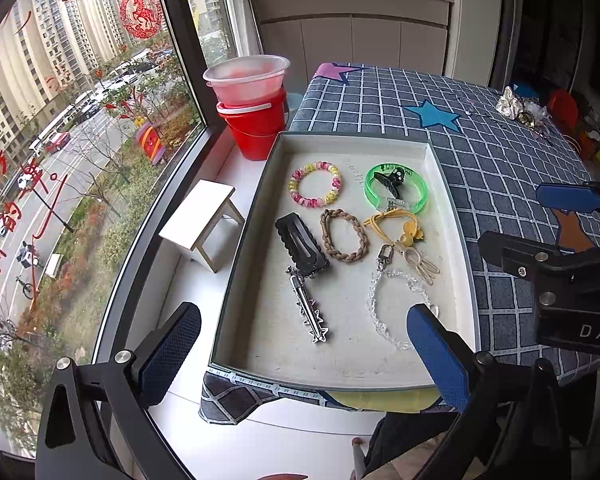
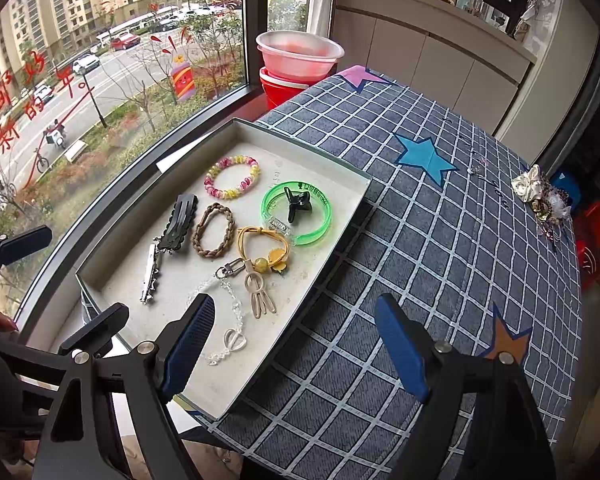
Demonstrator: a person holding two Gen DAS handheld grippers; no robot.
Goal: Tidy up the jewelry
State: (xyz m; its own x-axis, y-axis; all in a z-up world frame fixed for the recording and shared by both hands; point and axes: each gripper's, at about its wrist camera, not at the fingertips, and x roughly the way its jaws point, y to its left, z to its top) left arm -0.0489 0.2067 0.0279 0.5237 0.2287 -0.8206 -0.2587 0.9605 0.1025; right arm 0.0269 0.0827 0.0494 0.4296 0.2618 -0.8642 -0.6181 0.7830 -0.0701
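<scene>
- We see the jewelry laid out in a shallow white tray (image 1: 452,216) that sits at the window-side edge of a table under a blue checked tablecloth (image 2: 440,240).
- At the tray's far end lie a pink and yellow bead bracelet (image 1: 315,185) and, beside it, a green bangle (image 1: 396,189) with a black claw clip (image 1: 389,182) resting inside its ring.
- In the middle row we find a black snap hair clip (image 1: 301,246), a brown braided hair tie (image 1: 344,240) and a yellow hair tie (image 1: 396,225) with a bead and flower charm.
- Nearer to us lie a silver spiked hair clip (image 1: 310,308), touching the black clip's near end, a beige keychain (image 1: 414,260) with a metal clasp, and a clear bead bracelet (image 1: 384,312).
- Our left gripper (image 1: 304,354) hangs over the tray's near end with its 2 blue pads wide apart and nothing between them.
- Our right gripper (image 2: 296,344) also stands wide apart and empty, 1 pad over the clear bracelet, the other over the cloth.
- A small heap of more jewelry (image 2: 542,196) rests at the table's far right edge, well apart from the tray.
- Beyond the tray, on the sill, a red bucket (image 1: 256,128) carries a translucent bowl (image 1: 246,78); a small white stool (image 1: 202,224) stands by the window.
</scene>
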